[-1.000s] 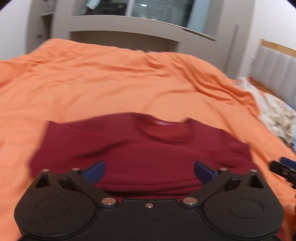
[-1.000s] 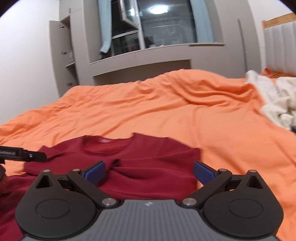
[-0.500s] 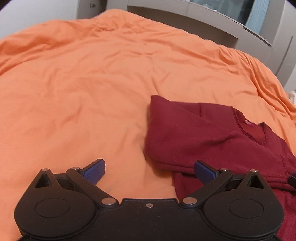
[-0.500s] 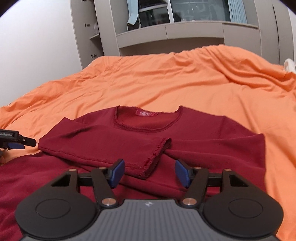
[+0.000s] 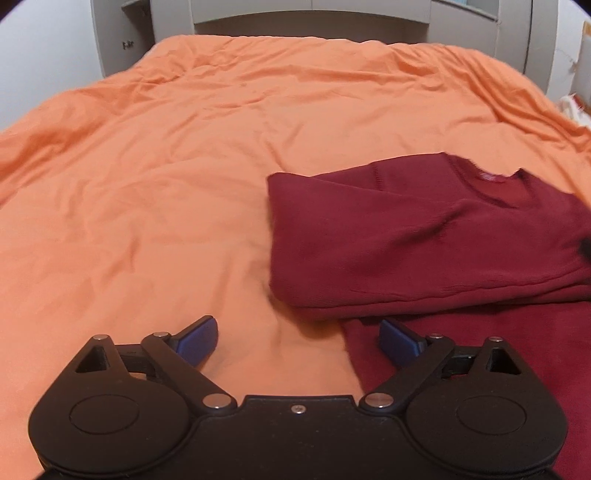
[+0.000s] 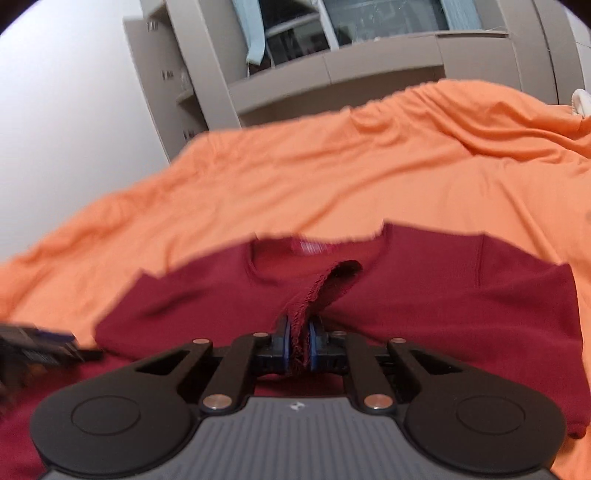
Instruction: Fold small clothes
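Right wrist view blurred: right gripper [image 6: 297,341] jaws just closing, sleeve cuff [image 6: 325,284] being clamped. Maroon sweater [image 5: 424,236] lying on orange bedcover [image 5: 184,166], cut off at frame edge. Left gripper [image 5: 299,338] being held apart, jaws just narrowing slightly, nothing gripped.

A bedroom in a home. Ahead of the tool, a wide bed under a rumpled orange cover [image 5: 207,155]. Beyond its far edge, grey built-in cupboards [image 6: 388,70] with open shelves [image 6: 177,85] up and to the left. Above the cupboards, a window [image 6: 384,18] with a pale blue curtain [image 6: 255,37]. Plain white wall [image 6: 74,110] further left. Close in front, a dark red jumper [image 5: 424,236] spread on the cover.
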### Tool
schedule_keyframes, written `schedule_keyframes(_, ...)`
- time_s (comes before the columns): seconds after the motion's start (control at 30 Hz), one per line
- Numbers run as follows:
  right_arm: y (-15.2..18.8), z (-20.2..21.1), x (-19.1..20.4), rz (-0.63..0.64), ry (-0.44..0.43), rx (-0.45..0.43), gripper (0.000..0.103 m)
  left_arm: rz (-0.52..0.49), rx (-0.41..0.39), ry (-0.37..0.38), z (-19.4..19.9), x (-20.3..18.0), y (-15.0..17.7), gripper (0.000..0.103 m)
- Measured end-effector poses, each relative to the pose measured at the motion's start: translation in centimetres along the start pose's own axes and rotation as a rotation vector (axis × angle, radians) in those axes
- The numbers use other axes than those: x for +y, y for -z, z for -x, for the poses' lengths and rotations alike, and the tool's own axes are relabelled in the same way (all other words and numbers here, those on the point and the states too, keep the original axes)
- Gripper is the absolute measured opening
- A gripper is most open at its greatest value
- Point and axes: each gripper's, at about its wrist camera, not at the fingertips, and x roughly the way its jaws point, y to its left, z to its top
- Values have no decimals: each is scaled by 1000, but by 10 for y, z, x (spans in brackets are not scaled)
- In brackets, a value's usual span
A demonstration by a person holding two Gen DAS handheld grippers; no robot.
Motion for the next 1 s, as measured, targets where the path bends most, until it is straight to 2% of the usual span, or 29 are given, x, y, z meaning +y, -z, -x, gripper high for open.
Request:
schedule_keyframes(0.13, -15, 15, -1, -40, -42, -51, 11, -24, -20, -67, -5, -5, -6, 86)
schedule_keyframes(0.2, -17, 19, -1, -33, -37, -61, 11, -23, -47, -91, -5, -5, -9, 79)
schedule_keyframes(0.23, -17, 20, -2, -32, -32, -60, 11, -17, -69, -105, -3, -4, -10, 76)
schedule_keyframes(0.37, -12, 16, -8, -55, -15, -14, 11, 35, -126, -137, 5, 5, -11, 76)
schedule_keyframes(0.5, 0, 8, -5, -25, 37, 66, 11, 60, -68, -193, 0, 8, -13, 76)
schedule_keyframes(0.67, 14, -1, -1, 11, 83, 132, 15, 39, 21, -197, -11, 7, -12, 76)
schedule_keyframes(0.77, 15, 4, -1, 23, 105, 127, 34, 16, 32, -177, -3, 5, -11, 83)
schedule_keyframes(0.83, 14, 8, 0, 42, 120, 119, 60, 9, 32, -151, 5, 5, -10, 94)
schedule_keyframes(0.9, 12, 12, 1, 64, 135, 101, 73, 26, 27, -122, 15, 8, -9, 95)
schedule_keyframes(0.93, 11, 14, 3, 80, 150, 89, 80, 46, 14, -100, 21, 11, -9, 99)
schedule_keyframes(0.97, 11, 15, 4, 97, 172, 80, 84, 62, 0, -80, 26, 12, -10, 102)
schedule_keyframes(1.0, 11, 15, 5, 115, 200, 74, 93, 81, -19, -62, 30, 14, -10, 102)
